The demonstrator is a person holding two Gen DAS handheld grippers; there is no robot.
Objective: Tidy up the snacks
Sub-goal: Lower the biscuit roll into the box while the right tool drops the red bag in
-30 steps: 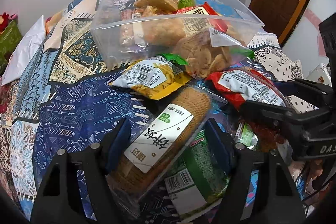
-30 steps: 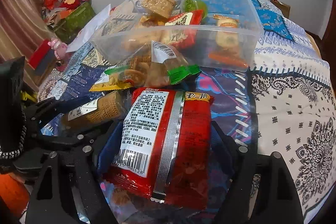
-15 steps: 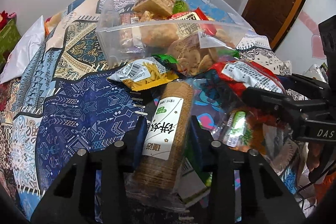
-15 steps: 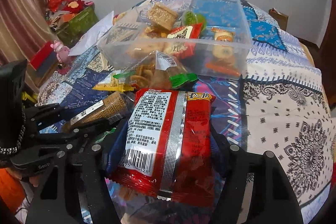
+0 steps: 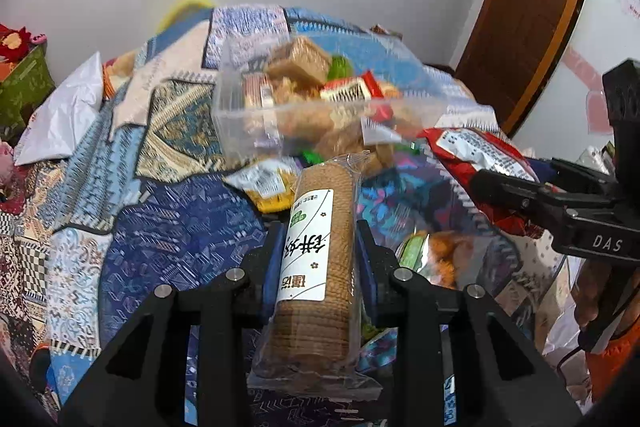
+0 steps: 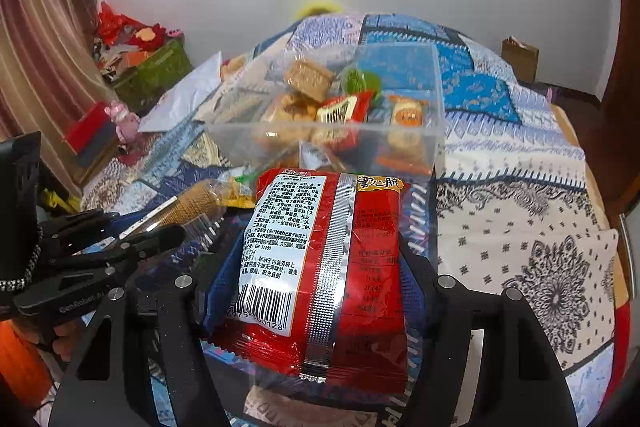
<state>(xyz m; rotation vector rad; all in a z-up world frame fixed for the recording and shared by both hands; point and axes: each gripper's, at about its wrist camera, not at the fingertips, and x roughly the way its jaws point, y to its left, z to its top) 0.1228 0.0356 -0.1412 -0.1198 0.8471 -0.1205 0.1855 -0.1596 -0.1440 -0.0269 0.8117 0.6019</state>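
My left gripper (image 5: 318, 259) is shut on a clear-wrapped roll of brown biscuits (image 5: 316, 251) with a white label, held above the patterned cloth. My right gripper (image 6: 320, 267) is shut on a red snack bag (image 6: 332, 267), barcode side up; both also show in the left wrist view, the bag (image 5: 476, 155) at the right. A clear plastic bin (image 6: 400, 131) holding several snacks stands ahead; it also shows in the left wrist view (image 5: 240, 123). The biscuit roll shows at the left in the right wrist view (image 6: 192, 203).
A yellow snack pack (image 5: 268, 187) and a clear bag of crisps (image 5: 352, 143) lie on the blue patterned cloth (image 5: 168, 227) before the bin. More packets (image 5: 436, 255) lie low right. A green box (image 6: 156, 75) and clutter stand far left. A door (image 5: 532, 7) is at right.
My left gripper closed on the biscuit roll and lifted it. My right gripper rose with the red bag. Both views pulled back and up from the snack pile.
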